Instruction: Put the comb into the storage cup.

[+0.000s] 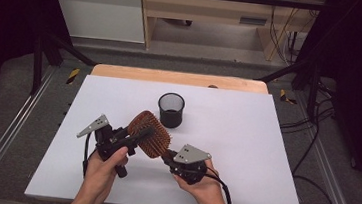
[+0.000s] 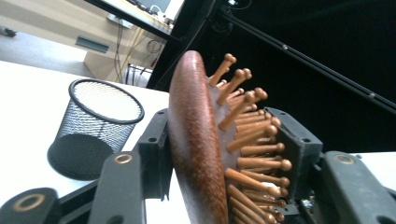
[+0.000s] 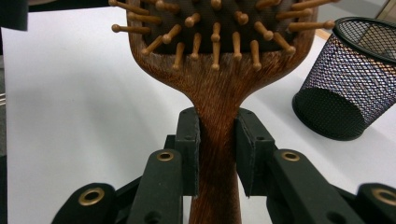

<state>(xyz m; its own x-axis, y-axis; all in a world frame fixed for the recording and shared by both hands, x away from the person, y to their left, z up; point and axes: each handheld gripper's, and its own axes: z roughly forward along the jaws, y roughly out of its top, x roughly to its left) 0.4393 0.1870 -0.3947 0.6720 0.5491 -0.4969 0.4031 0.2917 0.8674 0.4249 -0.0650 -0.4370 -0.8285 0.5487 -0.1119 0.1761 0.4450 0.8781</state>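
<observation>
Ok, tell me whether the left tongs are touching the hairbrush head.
Touching. In the left gripper view, the left tongs are shut on the hairbrush: one jaw presses its wooden back, the other meets the bristle tips.

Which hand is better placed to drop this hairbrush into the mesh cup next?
Right, probably. The right gripper clamps the hairbrush by its handle, so it could steer it to the mesh cup; the left gripper pinches the bristled head.
</observation>
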